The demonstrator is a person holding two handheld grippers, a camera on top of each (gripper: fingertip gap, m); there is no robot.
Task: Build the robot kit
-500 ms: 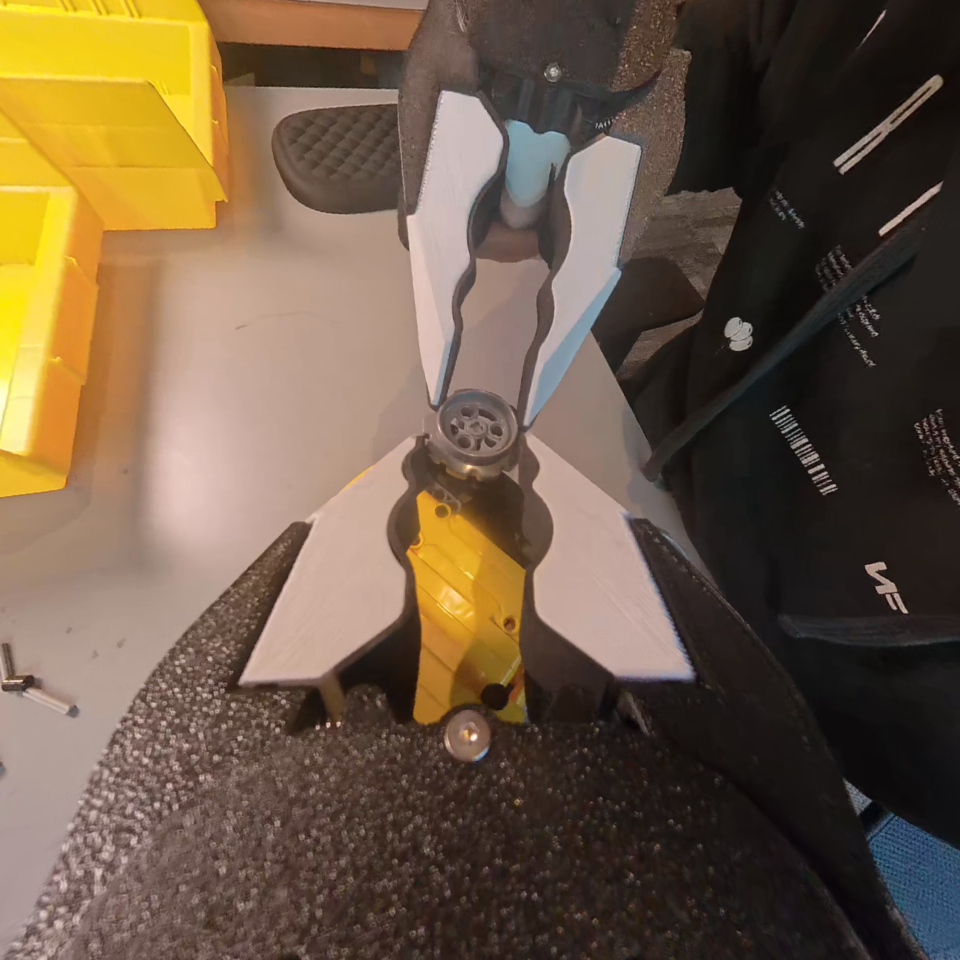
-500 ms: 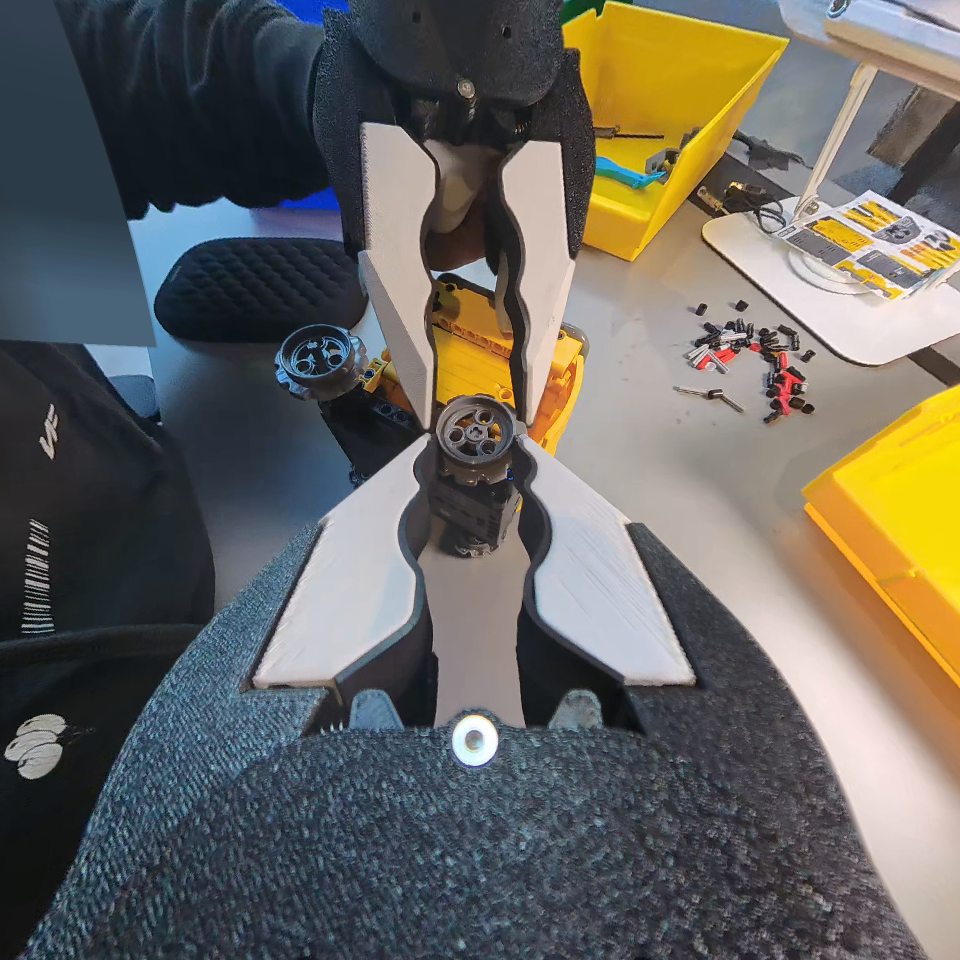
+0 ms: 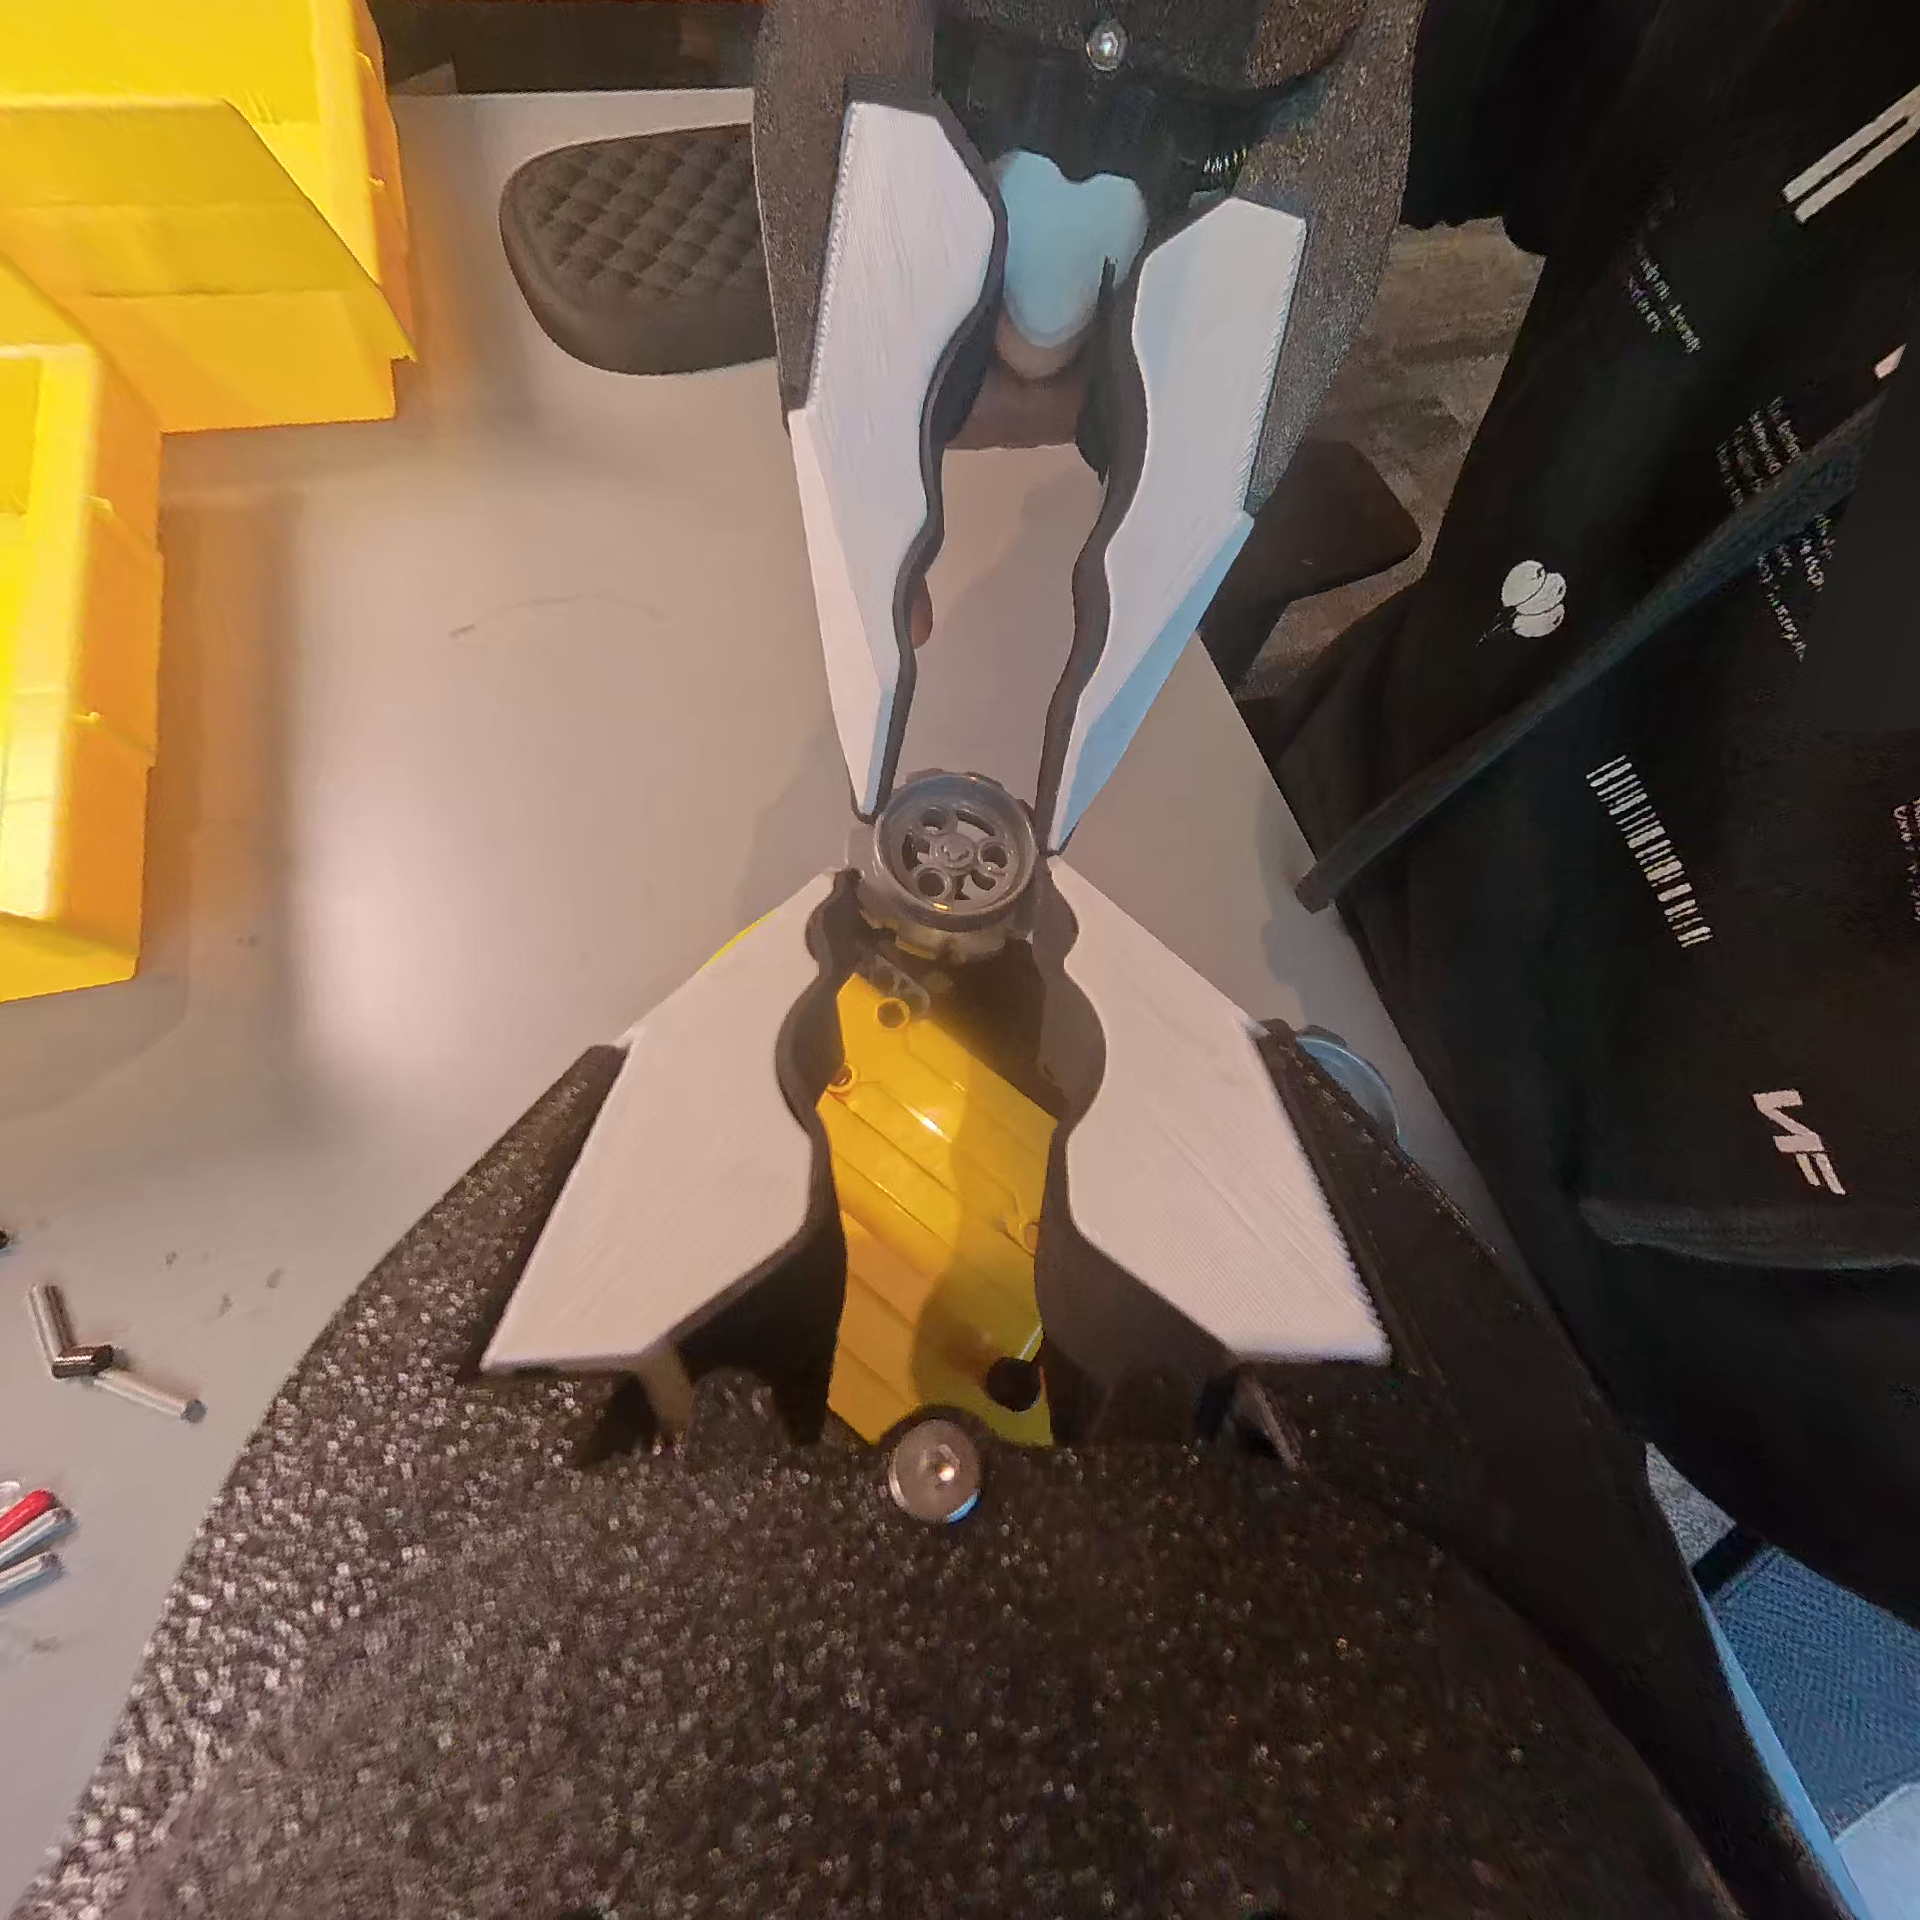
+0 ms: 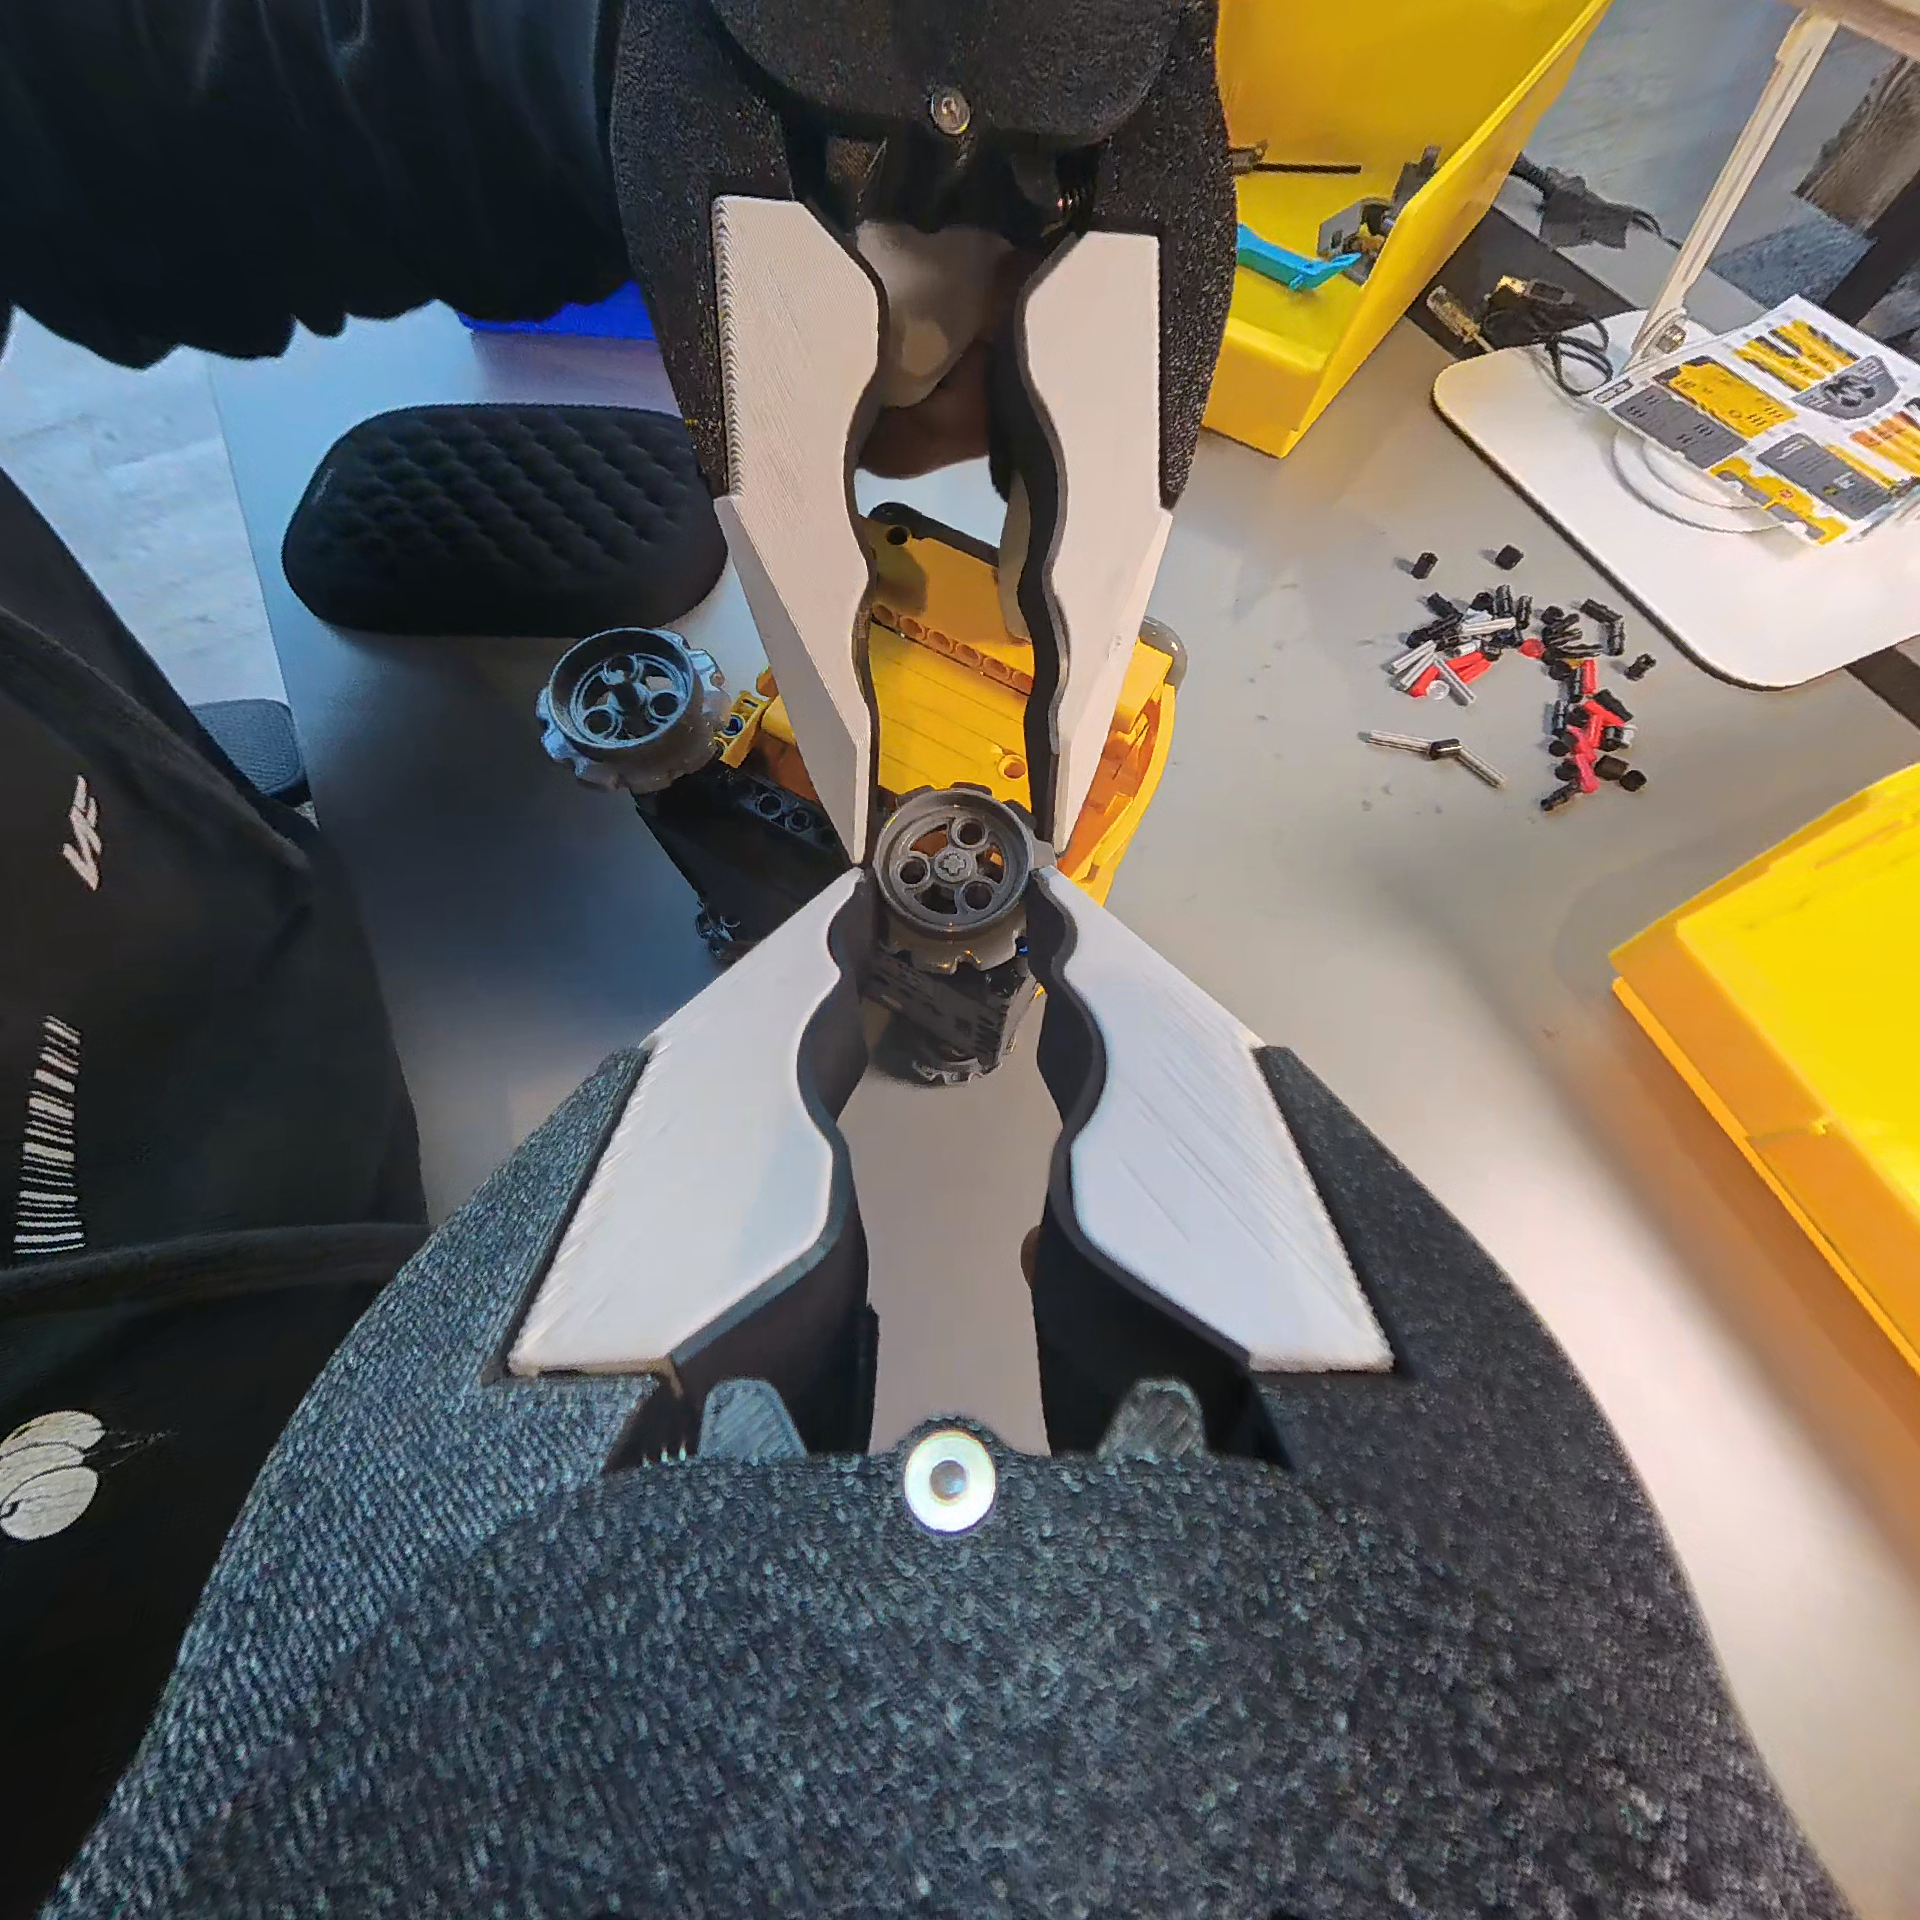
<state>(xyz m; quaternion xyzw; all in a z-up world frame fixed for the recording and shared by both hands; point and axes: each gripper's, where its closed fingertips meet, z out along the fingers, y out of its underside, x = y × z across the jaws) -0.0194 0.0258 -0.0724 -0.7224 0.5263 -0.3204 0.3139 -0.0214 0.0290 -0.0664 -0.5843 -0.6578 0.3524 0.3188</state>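
**Position.** The grey wheel sits at one end of a yellow and black brick-built model, which stands over the worktop. A second wheel is fitted further along the model.

**Tongs.** The left tongs and the right tongs face each other. Each pair is closed to the wheel's width, with its tips against opposite sides of the rim. The model's yellow body lies between the left fingers.

**Handling.** The wheel appears to be rigid moulded plastic: light, hard and smooth-faced, so likely to slip under a shallow grip. The notched flange offers the better purchase, gripped across its width. The model's press-fit joints would probably part under twisting.

**Markings.** No brand can be read on the wheel. The printed sheet and the black garment carry printing, which is not reproduced here. Loose pins lie near the yellow bin.
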